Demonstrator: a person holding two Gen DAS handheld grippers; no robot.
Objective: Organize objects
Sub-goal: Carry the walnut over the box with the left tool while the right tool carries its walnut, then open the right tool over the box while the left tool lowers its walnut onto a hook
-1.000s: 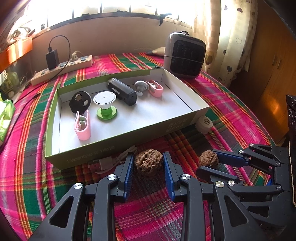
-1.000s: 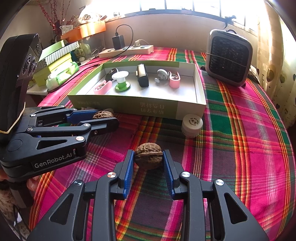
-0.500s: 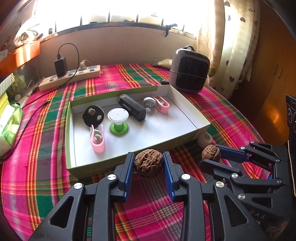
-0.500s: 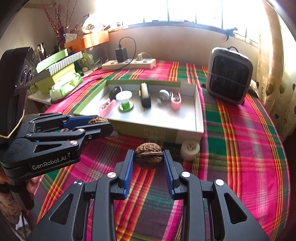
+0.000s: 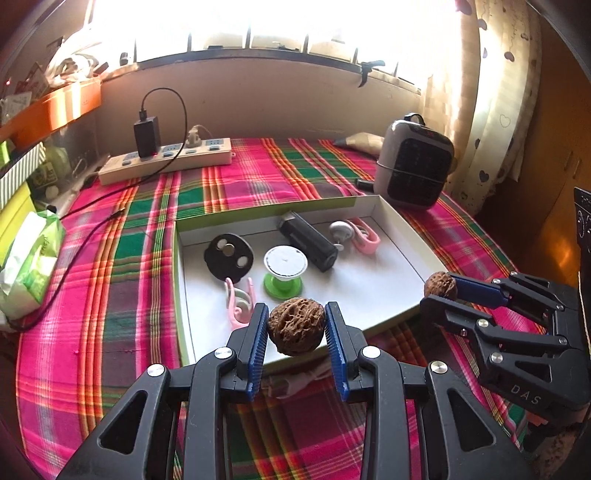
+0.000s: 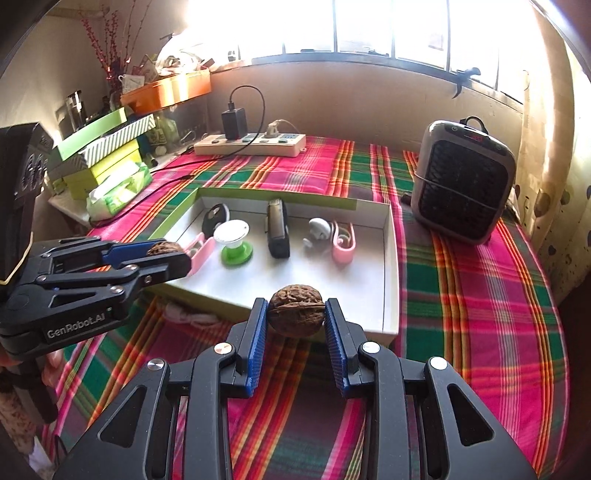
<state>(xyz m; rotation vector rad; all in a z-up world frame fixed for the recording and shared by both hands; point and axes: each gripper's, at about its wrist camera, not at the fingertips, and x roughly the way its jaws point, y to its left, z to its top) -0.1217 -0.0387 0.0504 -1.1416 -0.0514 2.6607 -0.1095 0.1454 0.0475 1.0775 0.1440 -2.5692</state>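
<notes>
My left gripper [image 5: 296, 332] clamps one walnut [image 5: 296, 325] and my right gripper [image 6: 295, 320] clamps a second walnut [image 6: 296, 314], both held above the near edge of the white tray [image 5: 399, 266]. The plaid tablecloth [image 6: 480, 295] carries a heater [image 6: 463, 192] and power strip [image 6: 251, 144] below the bright window [image 6: 369, 26].

Your window [image 5: 258, 26] blows out white in both views, strong backlight, warm glow on the curtain [image 5: 491, 92], dark fisheye corners, bent edges, tablecloth [image 6: 480, 295] sharp and bright.
</notes>
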